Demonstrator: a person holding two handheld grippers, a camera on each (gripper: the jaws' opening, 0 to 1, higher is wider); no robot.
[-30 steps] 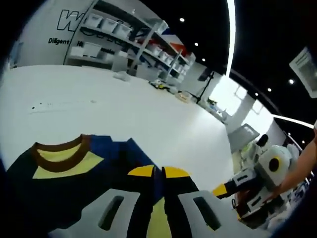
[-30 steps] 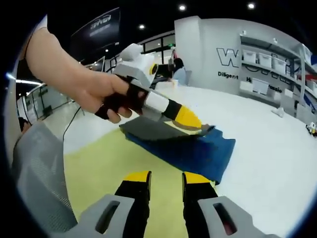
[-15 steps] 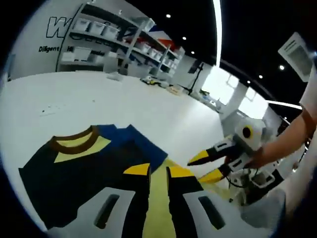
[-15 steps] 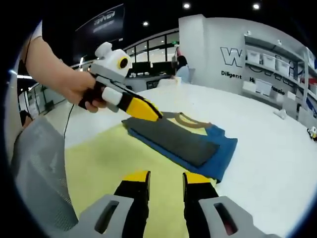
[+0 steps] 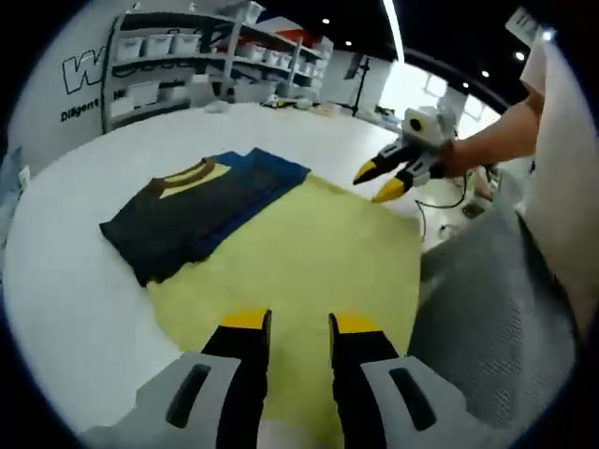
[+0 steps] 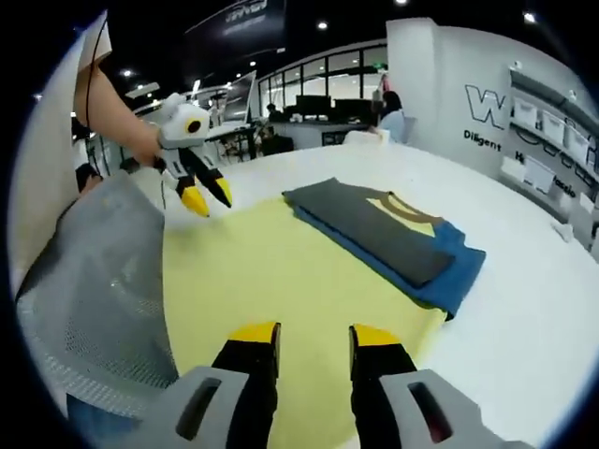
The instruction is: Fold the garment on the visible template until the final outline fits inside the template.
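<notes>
While the folded garment [image 5: 201, 208] lies across the far edge of the yellow template [image 5: 299, 271] on the white table [image 5: 65, 271], partly overhanging it, the left gripper [image 5: 289, 329] and right gripper [image 6: 307, 340] hover above the template, jaws apart, holding nothing.

A second ago the left gripper [image 5: 287, 323] had its jaws pinched together on the garment [image 5: 192, 213]; since then they have parted and it has drawn well back over the yellow template [image 5: 309, 257], the cloth now lying free toward 11 o'clock in its view. In the right gripper view, the left gripper [image 6: 208, 195] has left the fabric and now hangs well clear toward 10 o'clock. The right gripper [image 6: 306, 334] has also pulled back, so the garment [image 6: 393, 234] sits farther off toward 1 o'clock.
</notes>
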